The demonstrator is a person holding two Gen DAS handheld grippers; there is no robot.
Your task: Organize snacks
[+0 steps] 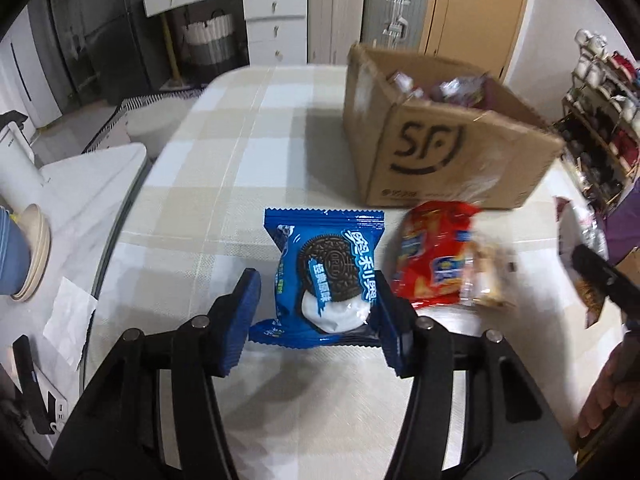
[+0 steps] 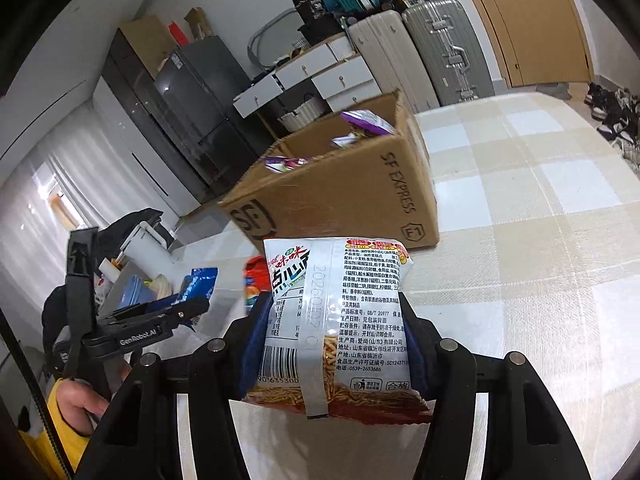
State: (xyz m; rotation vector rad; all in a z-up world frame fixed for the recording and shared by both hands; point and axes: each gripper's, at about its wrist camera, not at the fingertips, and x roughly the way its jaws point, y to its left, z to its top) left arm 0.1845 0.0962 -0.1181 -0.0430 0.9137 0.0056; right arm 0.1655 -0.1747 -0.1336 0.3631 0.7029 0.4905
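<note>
In the left wrist view, the left gripper (image 1: 316, 320) sits low at six o'clock with its blue pads spread wide on either side of a blue cookie packet (image 1: 324, 276); the right pad touches the packet's edge while the left pad stands clear of it, so the jaws are released rather than clamped, and the packet lies flat on the checked tablecloth (image 1: 224, 168). Just beside the packet, toward three o'clock, lies a red snack bag (image 1: 436, 256), blurred, with a clear-wrapped portion at its right end. Farther out, at one o'clock, a cardboard box (image 1: 440, 148) printed with a smiling logo stands on the cloth, open at the top, with purple wrappers showing inside. At nine o'clock a stack of bowls (image 1: 28, 256) rests on a separate pale surface. In the right wrist view, the right gripper (image 2: 332, 340) is clenched on a white noodle-snack bag (image 2: 336, 320), its pads pressing both sides of the bag, which is held up off the tablecloth (image 2: 540, 208) with its printed back and barcode facing the camera. Beyond it, at twelve o'clock, the cardboard box (image 2: 340, 192) stands near. At nine o'clock the left gripper (image 2: 176, 312) is seen from the side. Suitcases (image 2: 440, 52) line the far wall at one o'clock.
</note>
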